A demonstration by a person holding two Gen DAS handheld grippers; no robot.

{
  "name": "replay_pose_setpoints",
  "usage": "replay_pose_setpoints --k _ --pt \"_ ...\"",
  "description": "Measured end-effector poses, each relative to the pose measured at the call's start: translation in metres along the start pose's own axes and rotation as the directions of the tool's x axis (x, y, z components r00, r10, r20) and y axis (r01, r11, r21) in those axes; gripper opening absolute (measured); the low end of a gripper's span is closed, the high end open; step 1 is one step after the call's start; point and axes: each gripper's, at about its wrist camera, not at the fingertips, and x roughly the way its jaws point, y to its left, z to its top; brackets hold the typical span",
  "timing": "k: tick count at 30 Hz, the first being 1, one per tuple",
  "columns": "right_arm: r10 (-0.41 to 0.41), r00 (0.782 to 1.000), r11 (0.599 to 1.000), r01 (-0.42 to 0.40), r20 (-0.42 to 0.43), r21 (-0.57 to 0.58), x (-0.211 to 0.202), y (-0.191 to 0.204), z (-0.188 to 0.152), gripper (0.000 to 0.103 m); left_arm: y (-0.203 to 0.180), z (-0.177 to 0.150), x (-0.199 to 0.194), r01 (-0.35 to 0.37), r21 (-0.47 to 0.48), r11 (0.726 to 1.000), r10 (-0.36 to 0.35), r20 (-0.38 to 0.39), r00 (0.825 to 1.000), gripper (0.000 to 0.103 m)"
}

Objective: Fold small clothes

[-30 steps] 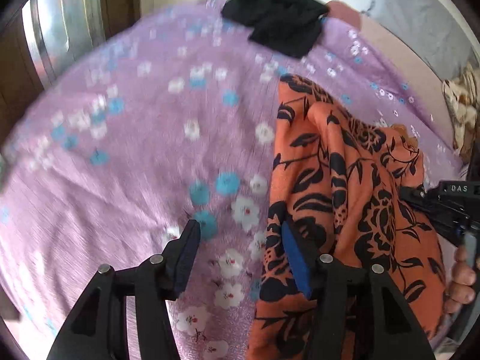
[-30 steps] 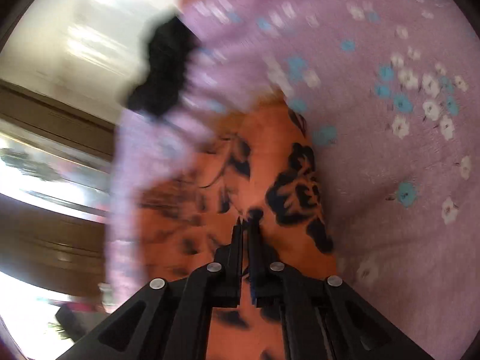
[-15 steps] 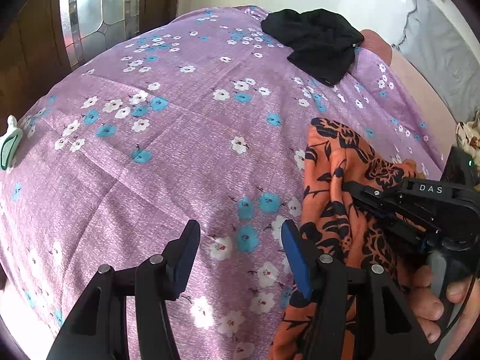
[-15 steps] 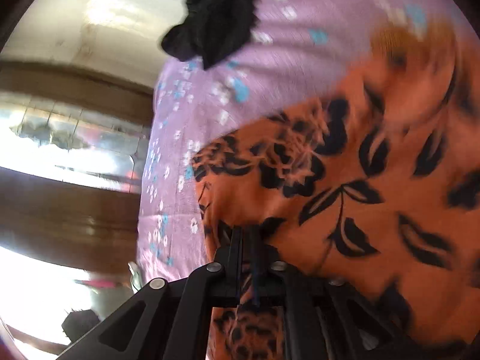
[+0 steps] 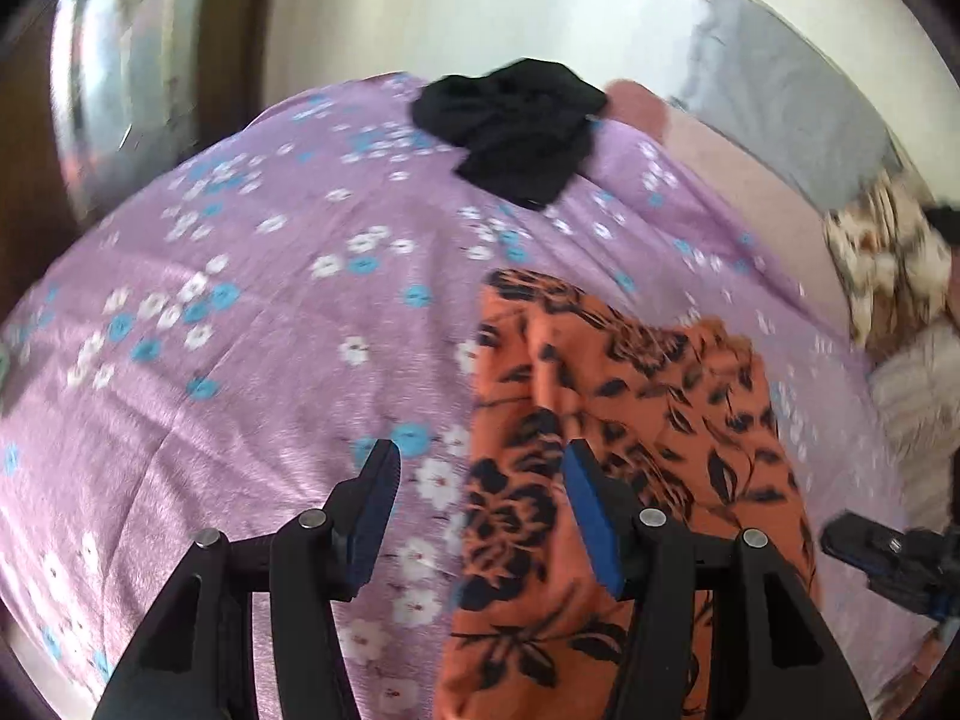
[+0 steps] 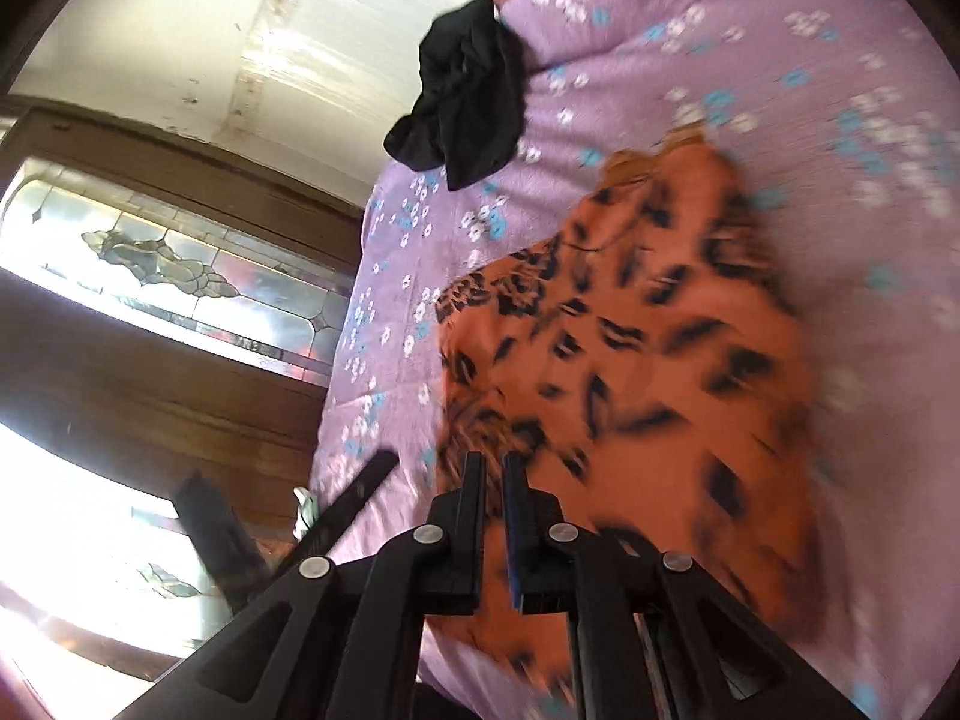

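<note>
An orange cloth (image 5: 630, 420) printed with black leaves and flowers lies on a bed covered by a purple bedspread (image 5: 240, 330) dotted with white and blue blossoms. The cloth is folded into a long strip, roughly rectangular, with a smooth straight edge on one long side and a few soft wrinkles across its face. Its far end is bunched and slightly raised, showing a lighter orange edge in the right wrist view (image 6: 648, 324). Both pictures are blurred, so the fine print is hard to read.

Beyond the orange cloth, near the far edge of the bed, sits a crumpled black garment (image 5: 516, 132), well apart from it.

The left tongs (image 5: 480, 480) stand spread above the near part of the orange cloth, straddling its long edge, with nothing pinched between the blue pads. The right tongs (image 6: 493, 468) are nearly pressed together and just beginning to part; a narrow gap shows between them, and no fabric is caught in it. They hover over the near end of the orange cloth.
</note>
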Motion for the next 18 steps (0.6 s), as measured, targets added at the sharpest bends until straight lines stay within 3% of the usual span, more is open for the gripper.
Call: replay_pose_setpoints --k 3,5,7,9,12,18 --pt "-0.081 0.996 0.997 0.081 -0.035 0.003 -0.004 -0.015 -0.019 0.008 -0.018 -0.005 0.012 -0.078 0.091 0.993 0.082 -0.037 0.996 0.058" --pt "-0.149 0.984 0.989 0.15 -0.095 0.004 0.011 -0.033 -0.036 0.006 -0.022 -0.011 0.029 -0.159 0.142 0.977 0.173 -0.092 0.981 0.059" --pt "-0.147 0.986 0.989 0.146 -0.08 -0.023 0.024 -0.043 -0.049 0.005 -0.02 -0.015 0.039 -0.202 0.154 0.967 0.221 -0.121 0.968 0.06" --pt "-0.159 0.987 0.986 0.158 -0.022 -0.057 0.023 -0.041 -0.057 0.003 -0.017 -0.012 0.037 -0.186 0.135 0.973 0.202 -0.117 0.972 0.06" --pt "-0.194 0.98 0.978 0.19 -0.044 -0.087 0.018 -0.028 -0.053 0.005 -0.009 -0.009 0.033 -0.139 0.095 0.986 0.151 -0.126 0.981 0.06" --pt "-0.141 0.989 0.988 0.143 0.036 -0.054 -0.011 -0.027 -0.041 0.008 0.012 -0.002 0.014 -0.069 -0.003 0.998 0.069 -0.076 0.995 0.06"
